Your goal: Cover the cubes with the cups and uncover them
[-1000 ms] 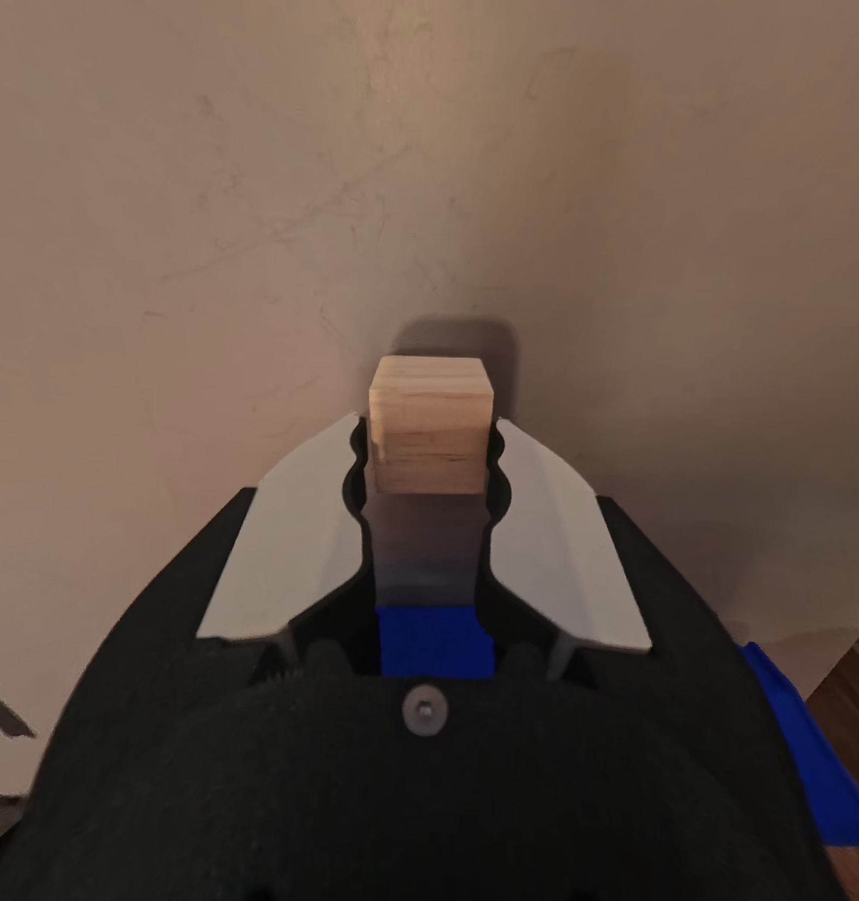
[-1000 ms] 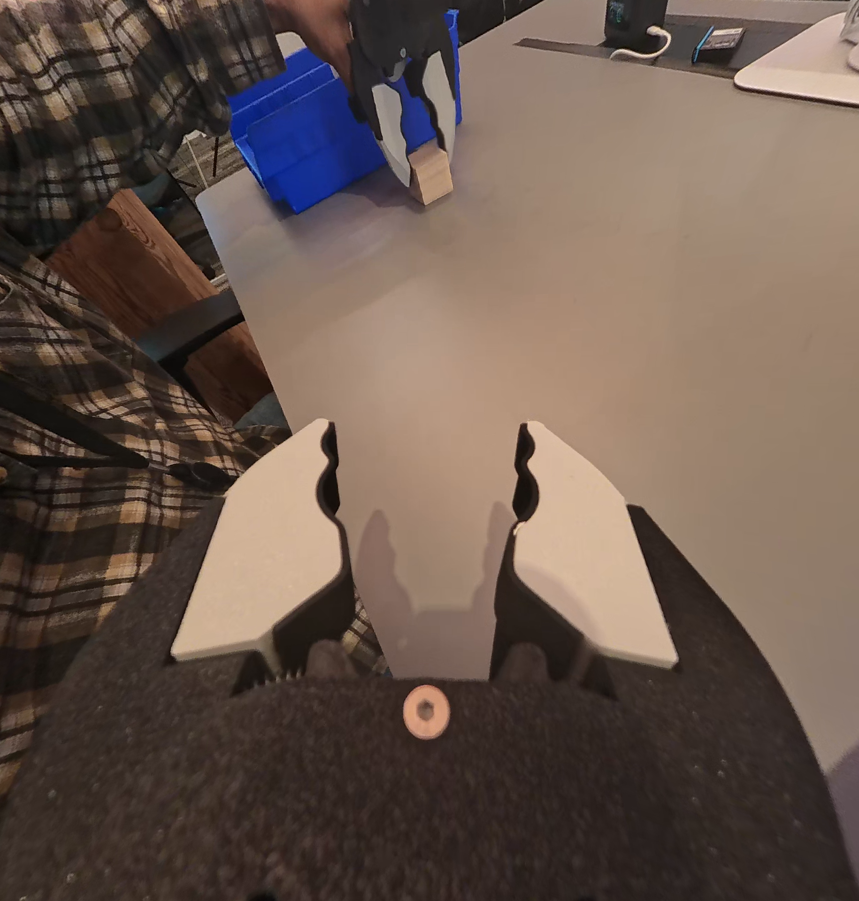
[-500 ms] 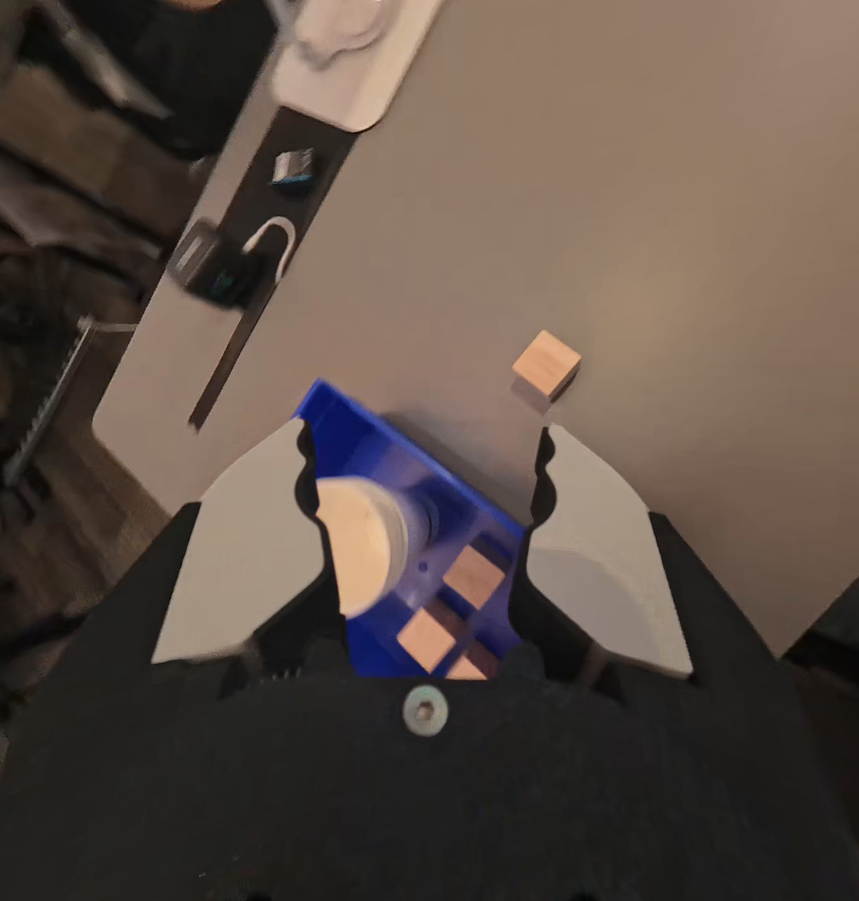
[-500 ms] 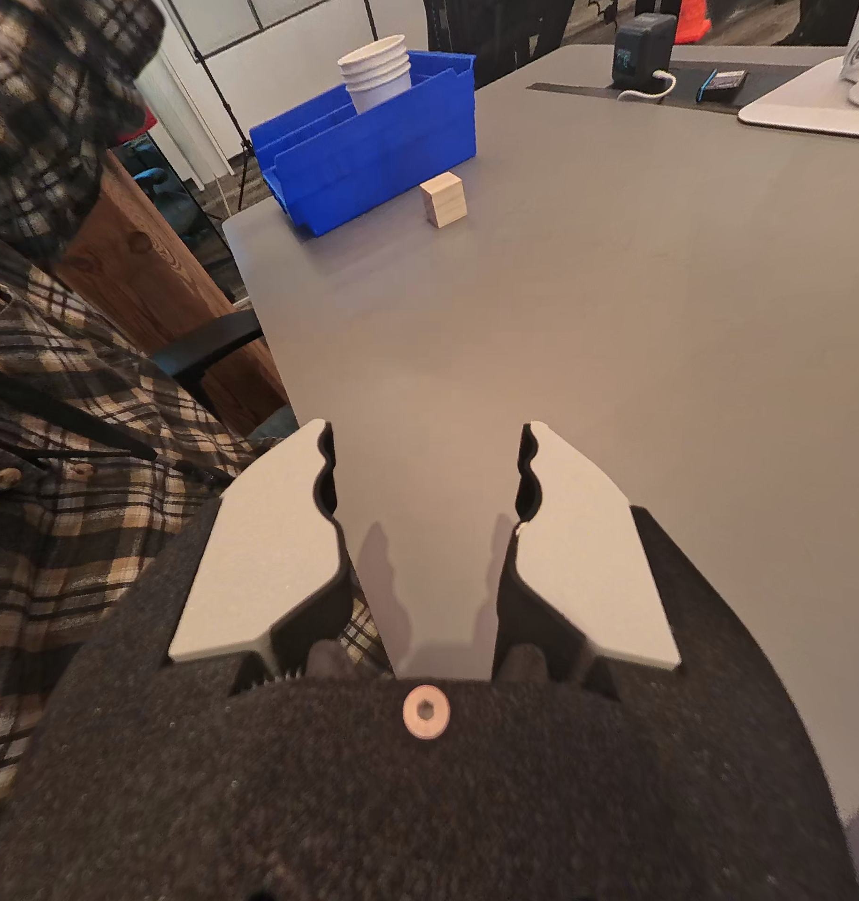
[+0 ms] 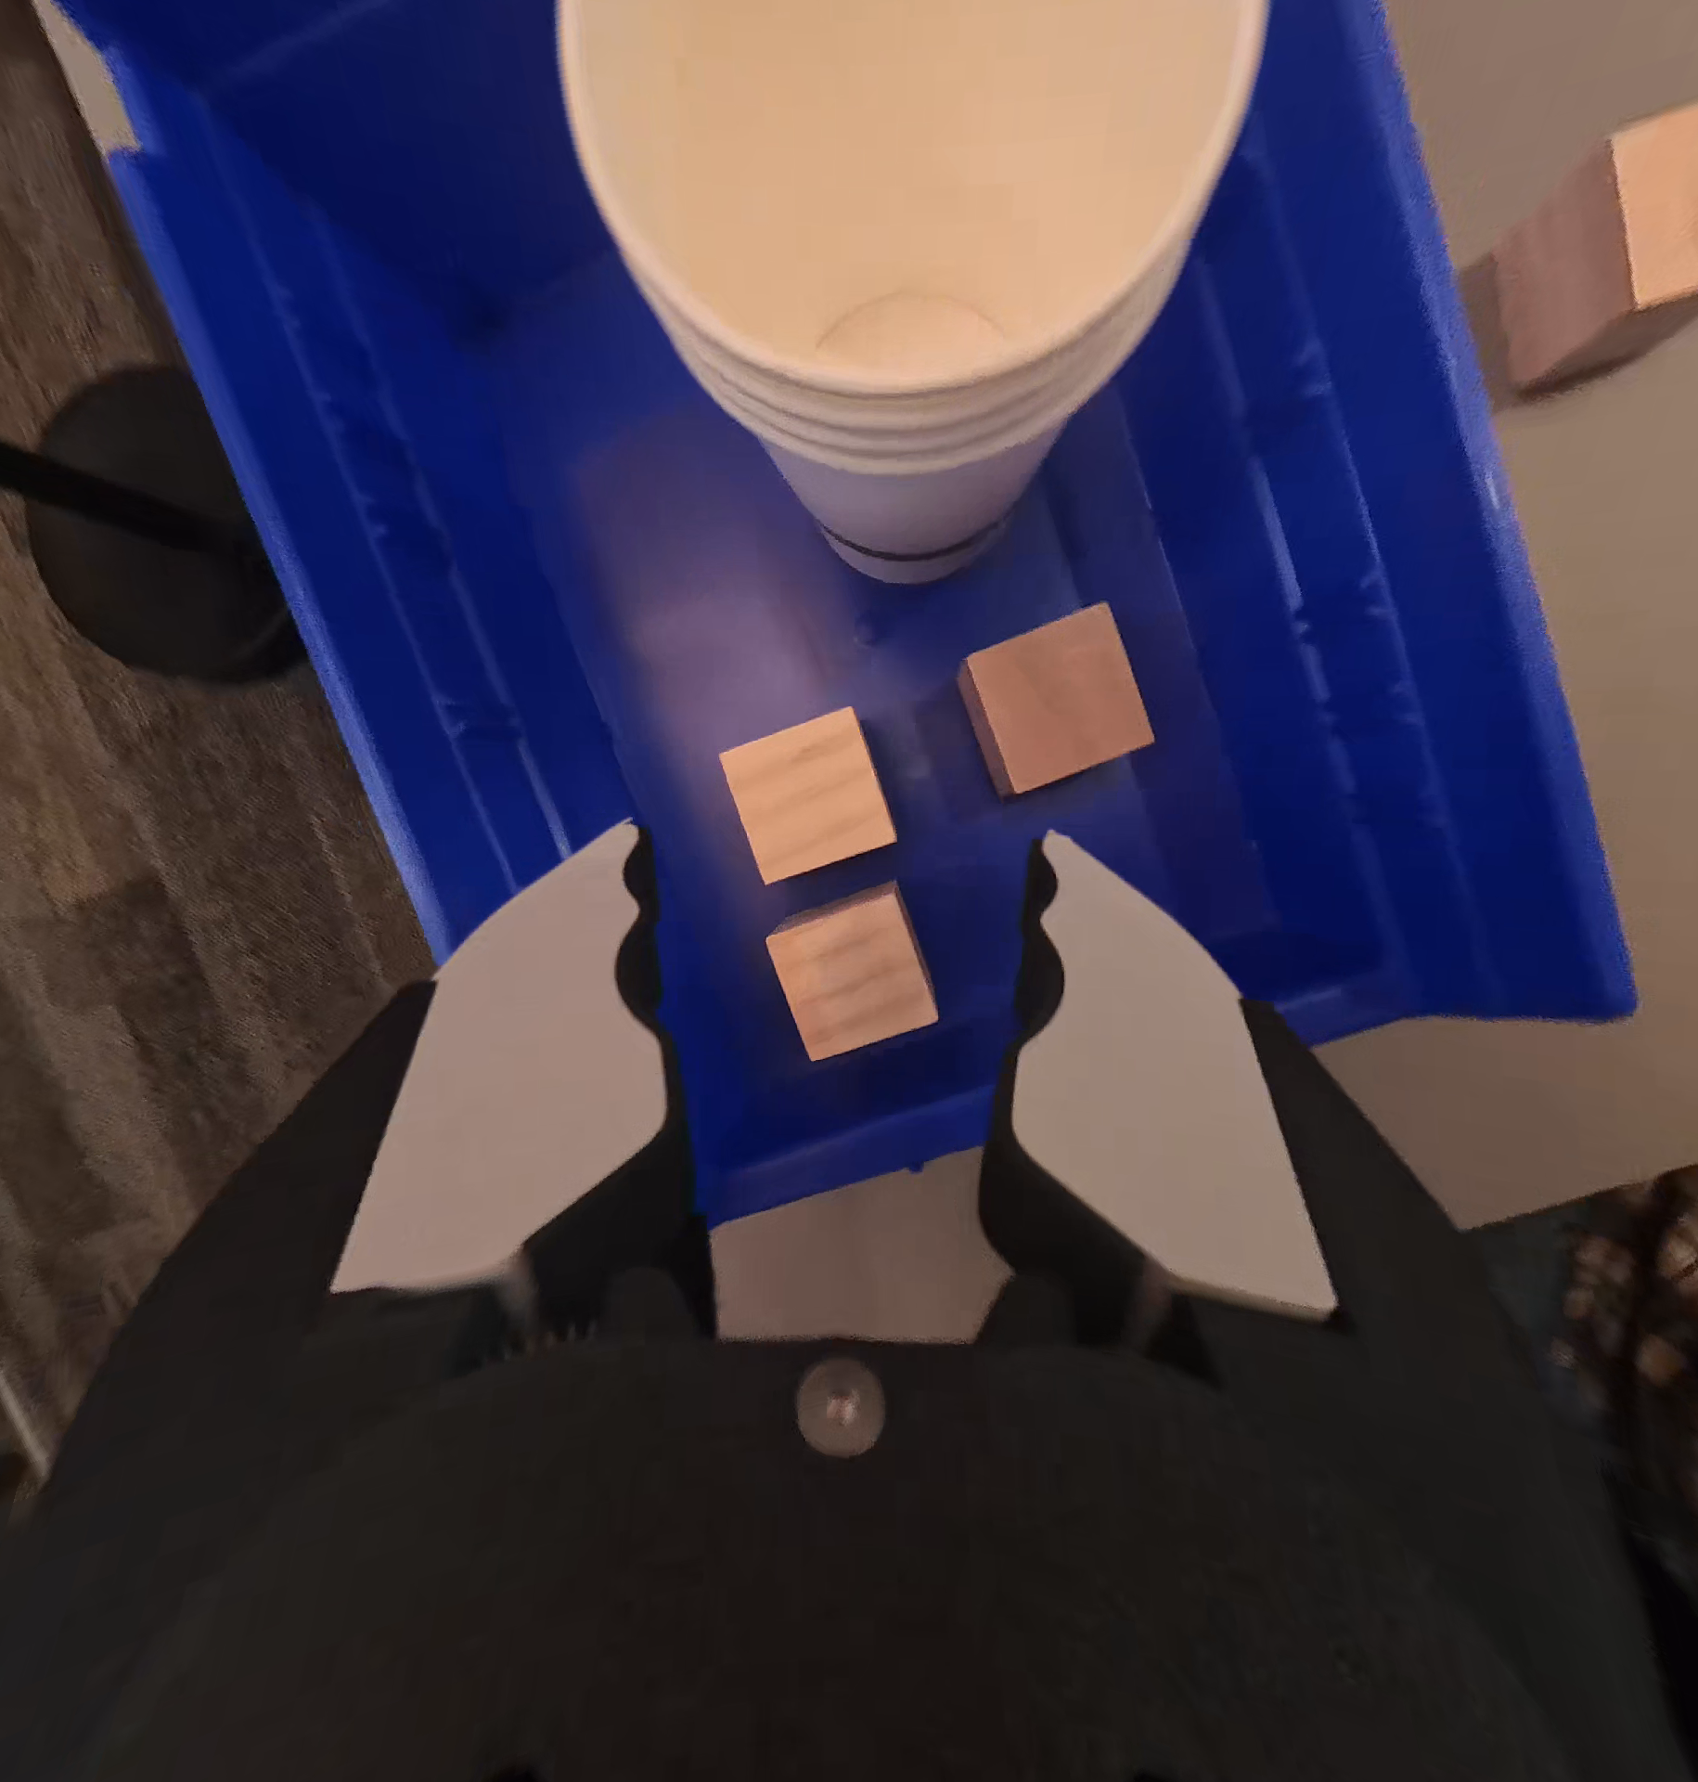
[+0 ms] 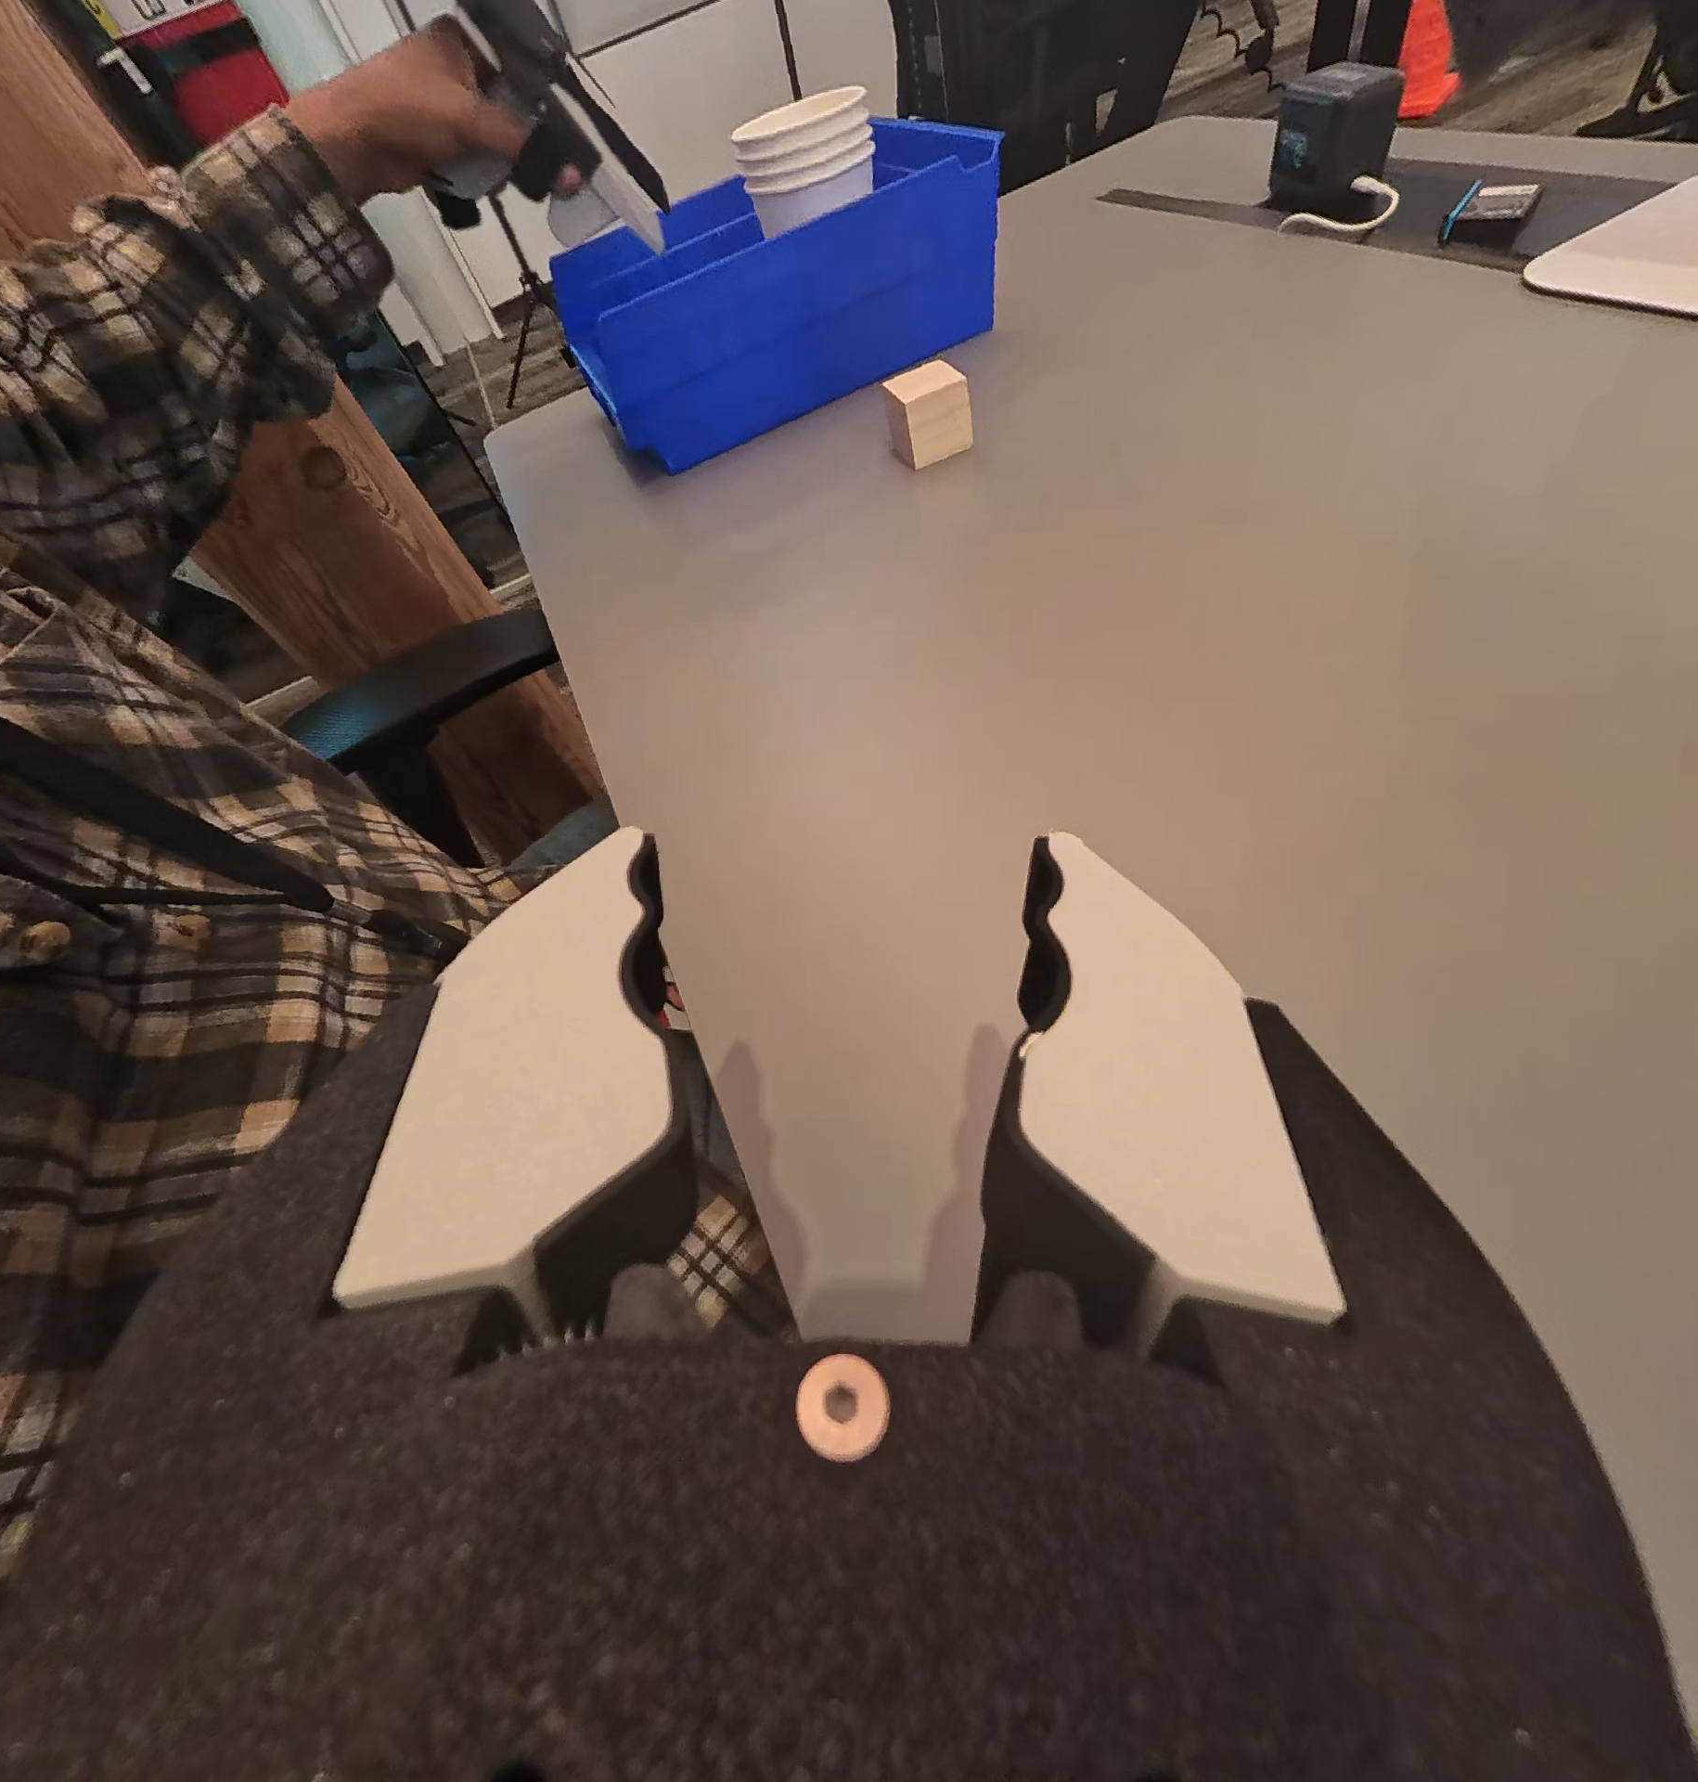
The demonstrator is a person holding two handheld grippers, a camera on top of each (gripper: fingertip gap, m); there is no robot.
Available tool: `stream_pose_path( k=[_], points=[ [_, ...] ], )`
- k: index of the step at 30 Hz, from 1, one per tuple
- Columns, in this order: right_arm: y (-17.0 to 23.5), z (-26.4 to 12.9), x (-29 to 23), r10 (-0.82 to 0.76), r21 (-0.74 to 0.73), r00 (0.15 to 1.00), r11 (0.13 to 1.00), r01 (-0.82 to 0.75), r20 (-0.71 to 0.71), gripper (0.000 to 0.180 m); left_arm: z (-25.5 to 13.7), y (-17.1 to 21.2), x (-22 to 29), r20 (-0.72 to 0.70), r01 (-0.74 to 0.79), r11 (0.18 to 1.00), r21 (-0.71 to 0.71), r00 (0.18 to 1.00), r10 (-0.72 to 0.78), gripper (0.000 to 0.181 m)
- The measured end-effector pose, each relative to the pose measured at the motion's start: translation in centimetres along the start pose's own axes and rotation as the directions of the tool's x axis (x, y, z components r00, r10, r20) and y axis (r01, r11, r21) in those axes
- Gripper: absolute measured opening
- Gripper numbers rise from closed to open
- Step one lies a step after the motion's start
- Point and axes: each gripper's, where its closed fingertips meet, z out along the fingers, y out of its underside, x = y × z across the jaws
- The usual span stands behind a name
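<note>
A stack of white paper cups (image 5: 908, 241) stands upright at the far end of a blue plastic bin (image 5: 1385, 617). On the bin floor nearer the camera lie three pale wooden cubes: one to the right (image 5: 1055, 698), one in the middle (image 5: 808, 793) and the nearest one (image 5: 852, 969), all slightly apart from one another. The left gripper (image 5: 837, 849) hangs above the near end of the bin with its jaws spread wide and nothing between them; in its view the nearest cube lies between the two fingers and the middle cube just beyond the tips, while the cups stand farther ahead.

A fourth wooden cube (image 6: 928, 415) sits on the grey table (image 6: 1211, 675) just outside the bin's right wall. The right gripper (image 6: 845, 849) is held low over the near part of the table, well apart from bin and cube, its jaws wide and empty. A plaid sleeve (image 6: 151, 318) reaches toward the bin at the left.
</note>
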Motion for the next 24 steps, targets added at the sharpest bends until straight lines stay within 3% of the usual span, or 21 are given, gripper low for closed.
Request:
stream_pose_path(
  k=[4,8,11,24],
  points=[
    [-0.1,-0.2,-0.1,0.006,0.023,1.000,1.000,-0.006,-0.006,0.072,0.2,-0.7,-1.2,0.104,0.182,0.982,0.044,0.977,-0.186,0.068],
    [-0.3,0.0,-0.2,0.010,0.040,1.000,0.999,-0.011,0.020,0.072,0.8,-1.0,-1.3,0.140,0.295,0.948,0.121,0.940,-0.310,0.064],
    [-0.3,0.0,-0.4,-0.003,0.028,0.999,1.000,0.002,0.032,0.072,2.1,0.1,-1.3,0.146,0.366,0.925,0.100,0.914,-0.377,0.066],
    [0.2,-1.5,0.0,0.008,0.055,1.000,0.998,-0.010,0.023,0.073,5.1,1.4,-1.6,0.171,0.426,0.905,0.009,0.891,-0.421,0.068]
  ],
)
